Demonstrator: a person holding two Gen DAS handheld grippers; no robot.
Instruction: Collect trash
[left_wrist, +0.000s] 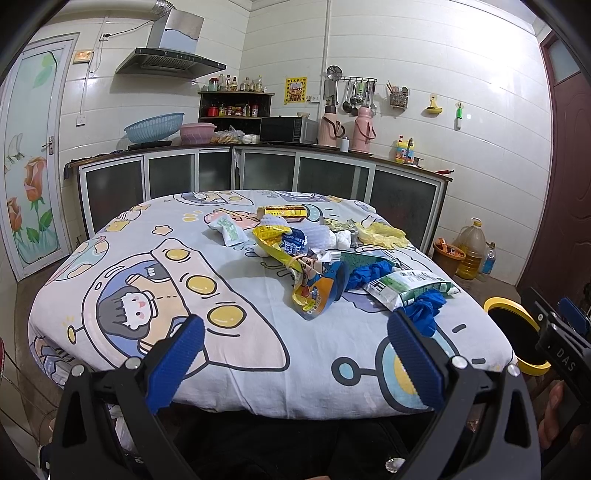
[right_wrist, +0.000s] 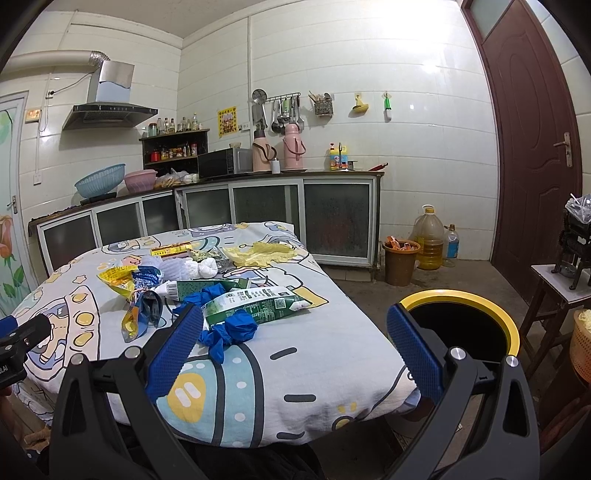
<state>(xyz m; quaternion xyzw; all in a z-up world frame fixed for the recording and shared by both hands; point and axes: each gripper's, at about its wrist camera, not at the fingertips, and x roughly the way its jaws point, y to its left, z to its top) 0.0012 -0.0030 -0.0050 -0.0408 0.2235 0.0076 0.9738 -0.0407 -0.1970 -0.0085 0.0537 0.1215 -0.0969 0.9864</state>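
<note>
We find the left tool (left_wrist: 295, 354) held at the near edge of the bench (left_wrist: 258, 332), its two blue-padded fingers spread wide apart with nothing between them. The right tool (right_wrist: 293, 345) is in the same condition: fingers apart, empty, poised over the near right corner of the bench.

The bench carries a cartoon-printed cloth (right_wrist: 314, 354). The trash lies in a loose heap on the middle and far right of it. We note a green and white snack bag (right_wrist: 255, 299) nearest the right tool, with a crumpled blue glove (right_wrist: 229, 332) just beside its near edge, partly behind the right tool's left finger (right_wrist: 173, 347). To the left lies a yellow and blue wrapper (left_wrist: 314, 284), and farther back a yellow wrapper (left_wrist: 273, 240), white foam netting (right_wrist: 188, 267), a yellow carton (left_wrist: 284, 212) and pale yellow gloves (right_wrist: 258, 254). A small white and green packet (left_wrist: 229, 230) sits apart on the far left of the heap.

A black bin with a yellow rim (right_wrist: 491, 306) stands on the floor just beside the right edge of the bench, open at the top. Its inside is too dark to judge.
</note>
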